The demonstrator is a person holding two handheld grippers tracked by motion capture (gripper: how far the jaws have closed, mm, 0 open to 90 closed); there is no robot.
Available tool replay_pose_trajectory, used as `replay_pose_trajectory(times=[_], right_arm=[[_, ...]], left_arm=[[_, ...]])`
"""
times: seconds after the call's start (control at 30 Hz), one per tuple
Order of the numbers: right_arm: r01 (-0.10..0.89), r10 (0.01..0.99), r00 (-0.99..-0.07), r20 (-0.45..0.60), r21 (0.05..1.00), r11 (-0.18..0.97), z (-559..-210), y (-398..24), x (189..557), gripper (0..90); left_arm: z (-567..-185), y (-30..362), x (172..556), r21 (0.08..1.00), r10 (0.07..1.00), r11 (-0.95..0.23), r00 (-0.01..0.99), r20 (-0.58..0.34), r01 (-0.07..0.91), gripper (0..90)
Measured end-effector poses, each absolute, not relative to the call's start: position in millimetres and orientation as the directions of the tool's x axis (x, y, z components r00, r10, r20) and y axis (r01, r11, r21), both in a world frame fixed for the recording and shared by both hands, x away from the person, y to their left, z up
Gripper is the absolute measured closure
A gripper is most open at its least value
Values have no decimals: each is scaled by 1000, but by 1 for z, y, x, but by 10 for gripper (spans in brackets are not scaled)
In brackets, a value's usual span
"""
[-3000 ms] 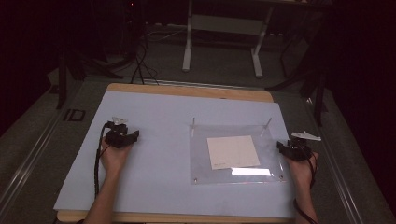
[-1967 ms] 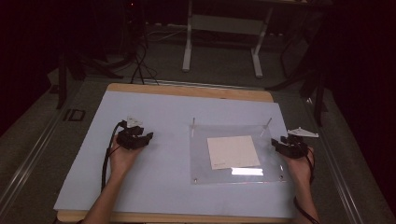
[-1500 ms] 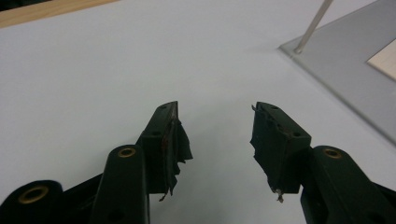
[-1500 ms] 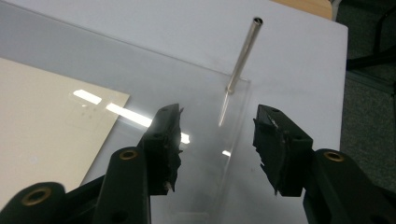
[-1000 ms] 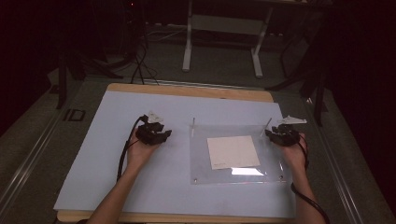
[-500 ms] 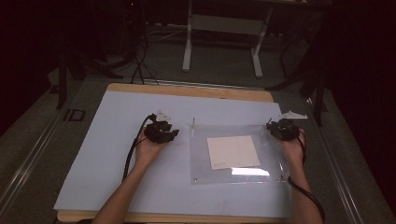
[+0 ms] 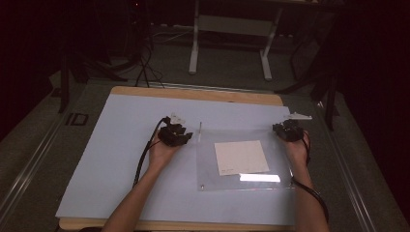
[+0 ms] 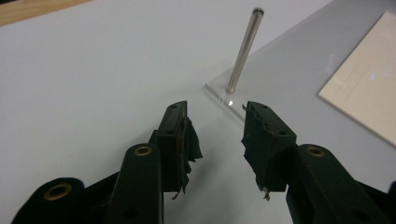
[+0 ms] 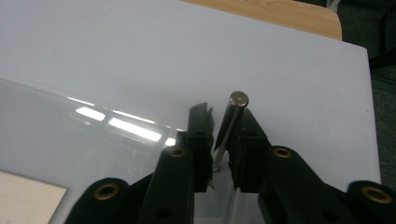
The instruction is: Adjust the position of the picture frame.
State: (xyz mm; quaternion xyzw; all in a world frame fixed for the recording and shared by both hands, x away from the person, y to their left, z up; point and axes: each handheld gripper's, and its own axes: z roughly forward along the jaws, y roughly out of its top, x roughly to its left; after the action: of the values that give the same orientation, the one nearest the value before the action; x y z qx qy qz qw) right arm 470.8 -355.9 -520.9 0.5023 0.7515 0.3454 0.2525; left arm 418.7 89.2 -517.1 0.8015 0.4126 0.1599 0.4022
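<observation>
Closing right hand-held gripper (image 9: 220,140) around post (image 9: 229,126); left hand-held gripper (image 8: 217,140) unclenched, empty.

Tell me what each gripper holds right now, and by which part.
The right gripper, jaws just closing, clamps a thin upright metal pin at its lower shaft. The left gripper holds nothing; its open jaws face another metal pin.

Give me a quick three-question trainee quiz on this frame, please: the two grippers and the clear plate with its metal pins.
1. True or false: the left gripper has its jaws around a pin.
2. What stands between the right gripper's jaws?
3. What lies under the clear plate: A) a pale paper sheet B) a cable C) a cloth

Key: 1. False: it is open, just short of the pin. 2. A metal corner pin. 3. A.
</observation>
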Motion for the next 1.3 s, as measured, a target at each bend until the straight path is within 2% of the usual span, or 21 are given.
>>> replay_pose_trajectory(times=[0.13, 0.43, 0.8, 0.97, 1.1, 1.3], right_arm=[[586, 929, -368, -20, 771, 249, -522, -357, 474, 833], [586, 934, -357, -16, 775, 238, -524, -357, 473, 832], [596, 939, -344, 14, 776, 207, -531, -358, 472, 838], [593, 940, -340, 18, 780, 199, -531, -358, 472, 843], [593, 942, -334, 24, 783, 190, -532, -358, 471, 847], [602, 941, -336, 49, 779, 175, -531, -359, 472, 848]], left_arm=[[-517, 83, 425, 782, 787, -330, 612, -81, 528, 608], [-522, 62, 437, 779, 768, -353, 636, -75, 518, 631], [-537, 44, 451, 778, 764, -348, 639, -87, 523, 720], [-540, 44, 455, 791, 780, -293, 613, -127, 537, 813], [-539, 42, 454, 789, 782, -319, 616, -94, 526, 830], [-540, 45, 456, 790, 774, -303, 622, -123, 533, 834]])
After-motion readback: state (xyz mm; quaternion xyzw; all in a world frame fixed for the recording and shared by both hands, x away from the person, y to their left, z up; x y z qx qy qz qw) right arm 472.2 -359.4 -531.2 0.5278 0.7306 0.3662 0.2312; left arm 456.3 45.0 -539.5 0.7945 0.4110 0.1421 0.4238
